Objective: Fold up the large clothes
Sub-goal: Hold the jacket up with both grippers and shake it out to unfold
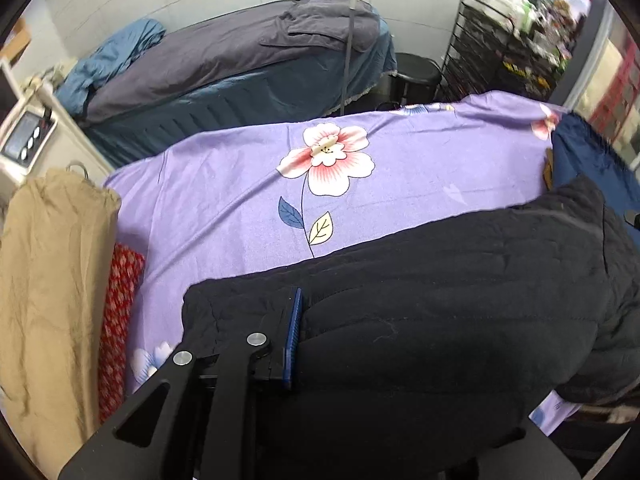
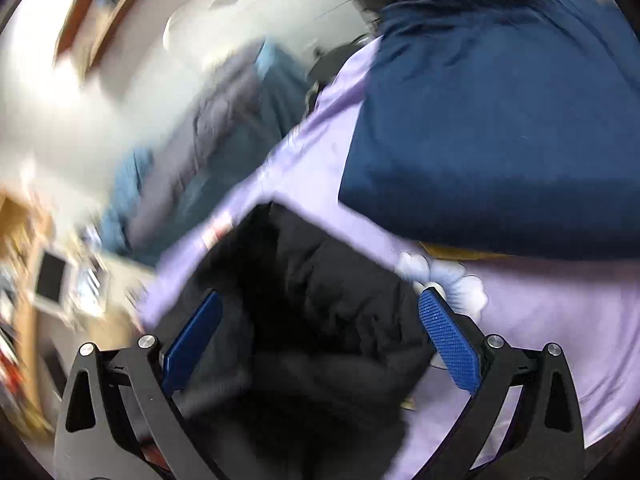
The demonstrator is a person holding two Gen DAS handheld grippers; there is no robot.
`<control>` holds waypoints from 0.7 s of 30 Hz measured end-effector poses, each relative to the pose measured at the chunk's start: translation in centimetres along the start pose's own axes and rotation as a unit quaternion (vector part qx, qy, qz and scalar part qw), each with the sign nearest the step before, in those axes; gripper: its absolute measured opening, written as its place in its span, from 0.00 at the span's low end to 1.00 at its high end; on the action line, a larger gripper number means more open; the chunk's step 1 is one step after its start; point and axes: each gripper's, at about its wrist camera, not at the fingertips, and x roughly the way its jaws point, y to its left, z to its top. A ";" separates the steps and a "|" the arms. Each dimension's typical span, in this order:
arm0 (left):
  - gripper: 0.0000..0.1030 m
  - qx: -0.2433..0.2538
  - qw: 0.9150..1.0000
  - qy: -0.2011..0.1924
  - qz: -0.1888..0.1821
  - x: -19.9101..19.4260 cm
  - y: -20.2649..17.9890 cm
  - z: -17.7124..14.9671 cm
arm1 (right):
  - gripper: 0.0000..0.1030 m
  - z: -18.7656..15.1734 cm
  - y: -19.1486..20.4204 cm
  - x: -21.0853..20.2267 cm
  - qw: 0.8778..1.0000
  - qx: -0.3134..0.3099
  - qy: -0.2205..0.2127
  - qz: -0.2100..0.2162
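One big purple sheet with flowers on it covers the bed where I work, and most of its far half is bare, so I have lots of room to move there. Its far edge drops off toward one other bed by the wall, which has gray and blue covers piled on it. On my right side one dark blue blanket lies on the purple sheet, and its near edge stops a little way from the jacket. On my left side one tan cloth hangs down past the sheet's edge, with one red patterned cloth just beside it. One black puffy jacket is the thing I am folding. It lies on the near part of the sheet, close to me, and its far edge runs in a slanted line across the purple. My left gripper points steeply down, and its jaws are pinched nearly together on a fold of the jacket near the jacket's left end. I can see only one of its blue pads; the jacket hides the other. My right gripper tilts down over the jacket too, and its view is blurry. Its two blue pads are spread wide apart, with the black jacket lying between them, and they do not squeeze it.
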 end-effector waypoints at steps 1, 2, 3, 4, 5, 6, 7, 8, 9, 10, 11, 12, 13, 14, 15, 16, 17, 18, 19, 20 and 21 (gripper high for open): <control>0.16 -0.011 1.000 -0.001 -0.004 -0.2 0.3 -0.2 | 0.93 0.3 -0.6 0.7 0.999 -0.005 0.008 -0.033; 0.16 -0.020 1.000 -0.001 -0.006 -0.3 0.6 -0.5 | 0.85 0.3 -0.8 1.6 0.998 -0.019 0.028 -0.052; 0.16 -0.025 1.000 -0.001 -0.006 -0.5 0.8 -0.7 | 0.79 0.2 -1.0 2.9 0.996 -0.035 0.059 -0.056; 0.16 -0.029 1.000 -0.002 -0.004 -0.7 0.9 -1.0 | 0.72 -0.3 -1.3 4.2 0.993 -0.050 0.096 -0.047; 0.16 -0.031 0.999 -0.003 -0.005 -0.9 0.8 -1.3 | 0.62 -1.3 -1.2 5.8 0.987 -0.069 0.143 -0.033; 0.16 -0.034 0.999 -0.003 -0.004 -1.2 0.8 -1.5 | 0.56 -2.0 -1.3 6.3 0.984 -0.081 0.159 -0.030; 0.16 -0.036 0.999 -0.004 -0.003 -1.4 0.7 -1.7 | 0.34 -2.7 -0.7 6.7 0.979 -0.106 0.167 -0.042; 0.16 -0.040 0.999 -0.004 0.001 -1.8 0.6 -2.0 | 0.14 -2.8 -0.3 6.4 0.979 -0.118 0.158 -0.051; 0.16 -0.043 0.999 -0.005 0.002 -2.2 0.6 -2.2 | 0.14 -2.7 0.5 5.7 0.980 -0.129 0.147 -0.037; 0.15 -0.050 0.999 -0.010 0.007 -3.2 0.6 -2.5 | 0.12 -2.6 1.2 5.0 0.981 -0.134 0.139 -0.020; 0.14 -0.057 0.998 -0.015 0.010 -3.9 0.7 -2.7 | 0.11 -2.2 2.5 3.7 0.981 -0.148 0.125 0.005; 0.13 -0.067 0.997 -0.023 0.011 -5.0 1.1 -2.8 | 0.11 -1.6 4.1 2.4 0.979 -0.167 0.113 0.028; 0.13 -0.084 0.996 -0.037 0.011 -6.7 1.8 -2.8 | 0.10 -1.0 5.9 0.8 0.975 -0.192 0.098 0.058; 0.12 -0.093 0.995 -0.046 0.011 -7.8 2.2 -2.8 | 0.10 -0.3 7.4 -0.6 0.970 -0.216 0.083 0.080; 0.12 -0.106 0.992 -0.064 0.014 -9.7 2.9 -2.7 | 0.09 0.3 9.1 -2.1 0.962 -0.244 0.066 0.102; 0.11 -0.115 0.990 -0.082 0.017 -11.5 3.5 -2.6 | 0.09 0.8 10.7 -3.6 0.953 -0.273 0.049 0.123; 0.11 -0.127 0.985 -0.110 0.024 -14.4 4.5 -2.4 | 0.09 1.6 13.3 -6.1 0.937 -0.312 0.020 0.158; 0.10 -0.134 0.982 -0.127 0.028 -16.1 5.0 -2.2 | 0.09 2.0 14.9 -7.5 0.927 -0.330 0.004 0.180; 0.10 -0.141 0.978 -0.148 0.032 -18.1 5.6 -2.0 | 0.09 2.4 16.1 -8.5 0.918 -0.344 -0.010 0.197; 0.10 -0.151 0.972 -0.174 0.035 -20.6 6.3 -1.9 | 0.09 3.0 18.1 -10.7 0.901 -0.369 -0.037 0.225; 0.09 -0.159 0.967 -0.197 0.036 -22.9 6.7 -1.8 | 0.09 3.4 19.2 -11.9 0.890 -0.383 -0.052 0.242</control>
